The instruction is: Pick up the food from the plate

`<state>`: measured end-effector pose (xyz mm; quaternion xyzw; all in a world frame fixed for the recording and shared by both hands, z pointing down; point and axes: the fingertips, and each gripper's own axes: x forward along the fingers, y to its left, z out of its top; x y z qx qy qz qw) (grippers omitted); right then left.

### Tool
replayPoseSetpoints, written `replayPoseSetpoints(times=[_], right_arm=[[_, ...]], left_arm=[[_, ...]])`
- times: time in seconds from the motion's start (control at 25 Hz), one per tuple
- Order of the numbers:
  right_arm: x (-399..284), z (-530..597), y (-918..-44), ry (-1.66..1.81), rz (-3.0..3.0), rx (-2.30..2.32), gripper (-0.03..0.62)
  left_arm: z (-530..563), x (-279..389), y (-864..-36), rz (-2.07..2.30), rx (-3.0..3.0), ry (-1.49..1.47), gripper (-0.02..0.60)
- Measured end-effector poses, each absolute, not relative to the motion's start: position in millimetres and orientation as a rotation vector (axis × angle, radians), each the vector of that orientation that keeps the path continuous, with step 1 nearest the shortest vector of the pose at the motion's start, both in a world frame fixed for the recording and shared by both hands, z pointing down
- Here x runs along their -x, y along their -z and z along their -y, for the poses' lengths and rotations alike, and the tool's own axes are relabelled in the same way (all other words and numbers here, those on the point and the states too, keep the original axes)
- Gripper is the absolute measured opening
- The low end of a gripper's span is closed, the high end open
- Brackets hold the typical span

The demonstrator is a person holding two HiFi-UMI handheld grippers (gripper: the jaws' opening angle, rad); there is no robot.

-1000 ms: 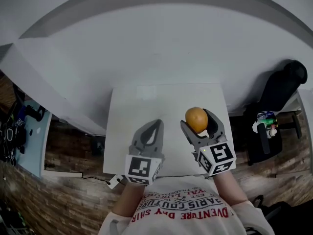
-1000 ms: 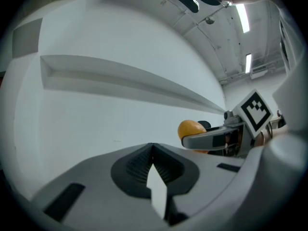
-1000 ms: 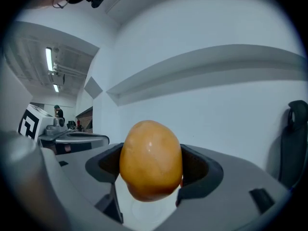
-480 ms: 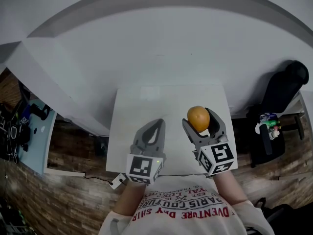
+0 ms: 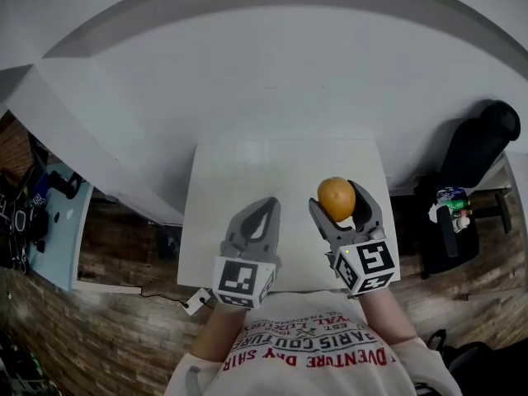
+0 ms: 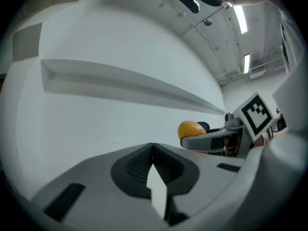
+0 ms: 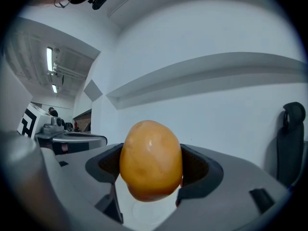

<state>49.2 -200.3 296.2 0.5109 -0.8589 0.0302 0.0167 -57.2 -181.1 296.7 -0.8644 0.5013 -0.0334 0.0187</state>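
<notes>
Two hand-held grippers were seen over white table [image 5: 247,172] in head view. Right gripper [image 5: 339,200] was clamped on orange-yellow oval food piece [image 5: 335,196]. Piece was pinched at its sides between both jaws and held above tabletop, with top and bottom left bulging out. Left gripper [image 5: 266,210] was found at 9 o'clock of right one, jaws pressed together, nothing caught between them. In left gripper view, food piece was seen at 3 o'clock. Black chair [image 5: 478,143] was noted at 2 o'clock of table, well apart.
</notes>
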Motion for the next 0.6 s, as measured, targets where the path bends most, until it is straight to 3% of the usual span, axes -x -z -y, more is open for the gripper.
replayPoseSetpoints(times=[0.6], right_arm=[[-42.9,205.9,-307.9,-0.118,2.645,-1.575,0.353]], left_arm=[[188.7,64.4,-306.4,-1.566,2.701,0.125,0.008]])
